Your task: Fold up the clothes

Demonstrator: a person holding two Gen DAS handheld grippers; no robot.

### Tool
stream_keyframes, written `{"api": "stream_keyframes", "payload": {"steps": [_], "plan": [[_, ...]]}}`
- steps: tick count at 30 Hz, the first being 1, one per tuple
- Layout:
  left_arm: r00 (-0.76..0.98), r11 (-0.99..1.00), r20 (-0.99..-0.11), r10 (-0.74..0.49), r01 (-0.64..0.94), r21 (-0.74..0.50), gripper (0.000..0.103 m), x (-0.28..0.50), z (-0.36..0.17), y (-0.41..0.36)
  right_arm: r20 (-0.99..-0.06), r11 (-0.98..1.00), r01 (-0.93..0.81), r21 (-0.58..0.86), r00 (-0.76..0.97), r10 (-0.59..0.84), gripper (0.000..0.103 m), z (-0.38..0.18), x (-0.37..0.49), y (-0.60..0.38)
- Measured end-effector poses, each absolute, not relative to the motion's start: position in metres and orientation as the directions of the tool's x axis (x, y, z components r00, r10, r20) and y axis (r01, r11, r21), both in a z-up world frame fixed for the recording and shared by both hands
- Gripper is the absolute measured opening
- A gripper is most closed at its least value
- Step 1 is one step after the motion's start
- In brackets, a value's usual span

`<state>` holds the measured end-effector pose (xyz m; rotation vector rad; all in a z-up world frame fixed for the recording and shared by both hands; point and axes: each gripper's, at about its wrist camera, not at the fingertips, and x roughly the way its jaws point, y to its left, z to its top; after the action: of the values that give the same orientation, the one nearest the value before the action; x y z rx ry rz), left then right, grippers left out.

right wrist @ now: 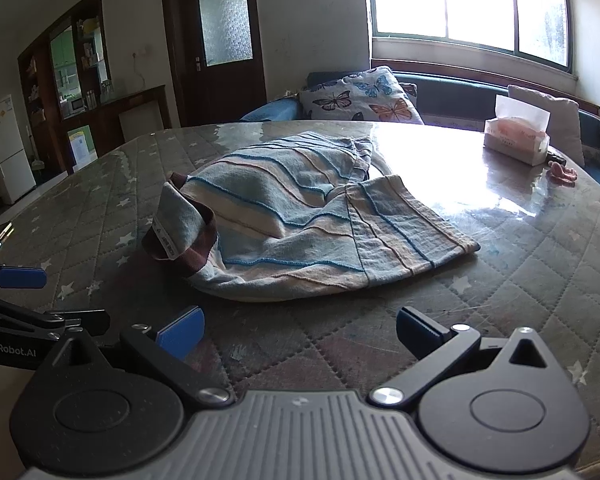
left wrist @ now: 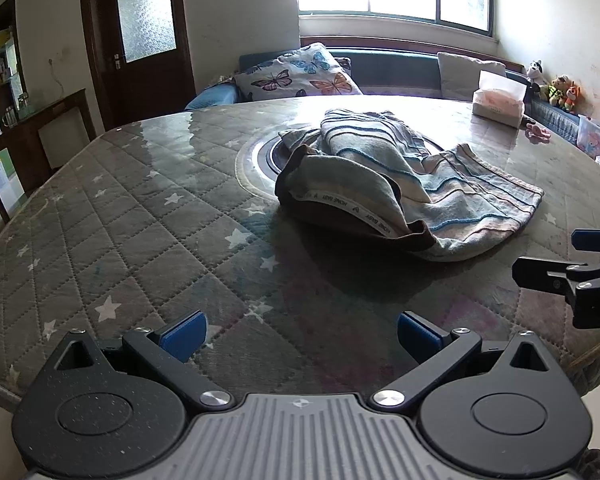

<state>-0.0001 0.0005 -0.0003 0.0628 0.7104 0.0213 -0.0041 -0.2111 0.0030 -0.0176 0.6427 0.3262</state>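
A light blue garment with pink and blue stripes and a brown waistband [left wrist: 384, 184] lies crumpled on the round table [left wrist: 132, 216]; the right wrist view shows it too [right wrist: 300, 220]. My left gripper [left wrist: 300, 336] is open and empty, above the table's near edge, short of the garment. My right gripper [right wrist: 300, 332] is open and empty, also short of the garment. The right gripper shows at the right edge of the left wrist view [left wrist: 572, 264]. The left gripper shows at the left edge of the right wrist view [right wrist: 16, 300].
The table has a quilted star-pattern cover under glass [right wrist: 520, 280]. A tissue box [right wrist: 516, 140] and a small pink object [right wrist: 562, 172] sit at the far right. A bench with a butterfly pillow [right wrist: 360, 96] runs behind the table under the window.
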Motion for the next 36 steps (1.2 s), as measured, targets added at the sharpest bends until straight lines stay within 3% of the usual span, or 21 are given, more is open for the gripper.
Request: {"api": "stream_keyframes", "payload": {"steps": [36], "plan": [[0.726, 0.999, -0.688, 0.006, 0.030, 0.041, 0.103, 0.010, -0.013, 0.000, -0.681, 0.949, -0.310, 0.055, 0.684, 0.262, 0.103, -0.017, 0.010, -0.200]]}}
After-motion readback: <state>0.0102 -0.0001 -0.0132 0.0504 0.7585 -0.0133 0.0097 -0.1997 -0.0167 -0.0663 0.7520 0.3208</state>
